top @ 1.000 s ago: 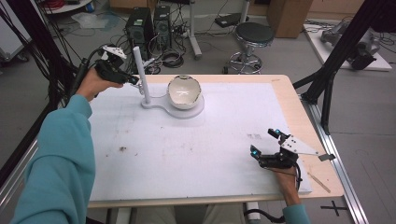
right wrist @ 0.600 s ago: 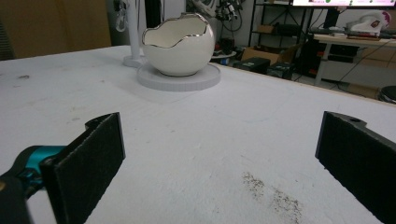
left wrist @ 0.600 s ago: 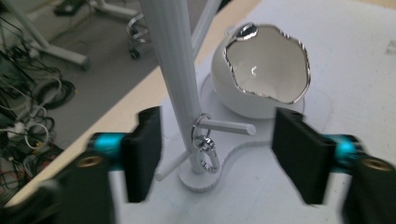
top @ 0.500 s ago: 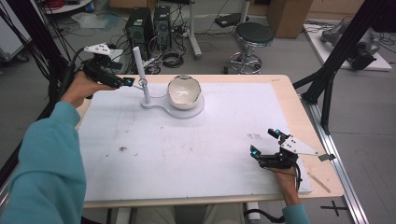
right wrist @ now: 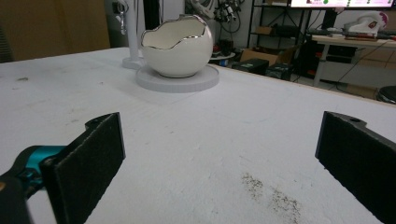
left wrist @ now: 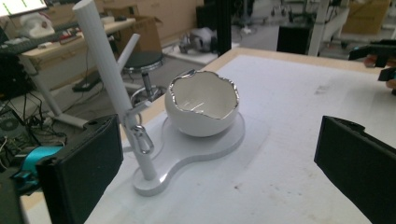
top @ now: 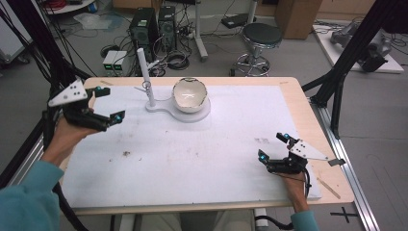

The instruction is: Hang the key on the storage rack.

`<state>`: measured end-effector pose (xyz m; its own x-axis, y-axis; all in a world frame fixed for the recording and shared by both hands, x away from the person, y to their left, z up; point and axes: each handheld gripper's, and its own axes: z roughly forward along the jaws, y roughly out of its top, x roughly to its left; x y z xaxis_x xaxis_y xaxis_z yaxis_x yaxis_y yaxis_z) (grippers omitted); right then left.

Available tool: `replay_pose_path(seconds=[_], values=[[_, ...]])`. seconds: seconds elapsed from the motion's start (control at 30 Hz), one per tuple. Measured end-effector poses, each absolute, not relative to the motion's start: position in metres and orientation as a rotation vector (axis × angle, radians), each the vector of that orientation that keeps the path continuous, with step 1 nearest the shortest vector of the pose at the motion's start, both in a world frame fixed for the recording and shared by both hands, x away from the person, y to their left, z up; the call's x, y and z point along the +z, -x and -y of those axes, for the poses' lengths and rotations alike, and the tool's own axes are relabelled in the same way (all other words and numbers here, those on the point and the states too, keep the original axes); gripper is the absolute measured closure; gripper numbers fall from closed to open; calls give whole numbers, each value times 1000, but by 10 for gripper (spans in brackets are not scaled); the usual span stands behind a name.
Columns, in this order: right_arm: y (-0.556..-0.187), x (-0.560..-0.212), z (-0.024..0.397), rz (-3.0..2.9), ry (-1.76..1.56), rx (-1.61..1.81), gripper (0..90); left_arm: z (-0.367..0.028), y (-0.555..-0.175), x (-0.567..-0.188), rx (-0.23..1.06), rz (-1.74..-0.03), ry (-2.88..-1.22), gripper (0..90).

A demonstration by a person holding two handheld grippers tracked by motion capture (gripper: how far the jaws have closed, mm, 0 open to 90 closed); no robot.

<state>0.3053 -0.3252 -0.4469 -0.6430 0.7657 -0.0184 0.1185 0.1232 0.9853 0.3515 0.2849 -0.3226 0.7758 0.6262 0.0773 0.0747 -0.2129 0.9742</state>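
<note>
A white stand (top: 166,108) sits at the far middle of the table. It carries an upright white pole (top: 145,72) and an eggshell-shaped bowl (top: 189,94) with a silver rim. A small metal clasp (left wrist: 142,139) hangs from the pole's side arm. My left gripper (top: 108,102) hovers left of the stand, open and empty, with its jaws facing the pole (left wrist: 109,79) and bowl (left wrist: 201,109). At the near right my right gripper (top: 273,146) rests low on the mat, also open and empty. It looks across the mat at the bowl (right wrist: 176,46).
A white mat (top: 192,154) with a few dirt marks covers most of the wooden table (top: 298,101). A thin wooden stick (top: 330,187) lies at the near right corner. Beyond the far edge stand a stool (top: 260,38) and computer towers (top: 144,26); black frame legs (top: 337,91) flank the table.
My left gripper has pulled away from the stand's pole, moving left and toward the near side. The right gripper has stayed put.
</note>
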Motion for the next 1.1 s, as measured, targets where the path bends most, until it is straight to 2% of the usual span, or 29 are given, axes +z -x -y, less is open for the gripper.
replay_pose_path(seconds=[0.27,0.53,0.83,1.1], values=[[-305,-447,326,-1855,-854,1569,6,-290,-301,-381,586,-589,-1579,17],[-303,-448,326,-1839,-834,1572,6,-292,-276,-432,619,-634,-1519,17],[-302,-448,327,-1830,-829,1575,6,-294,-270,-460,630,-646,-1492,17],[-301,-448,325,-1832,-812,1557,6,-297,-267,-462,648,-670,-1436,17]])
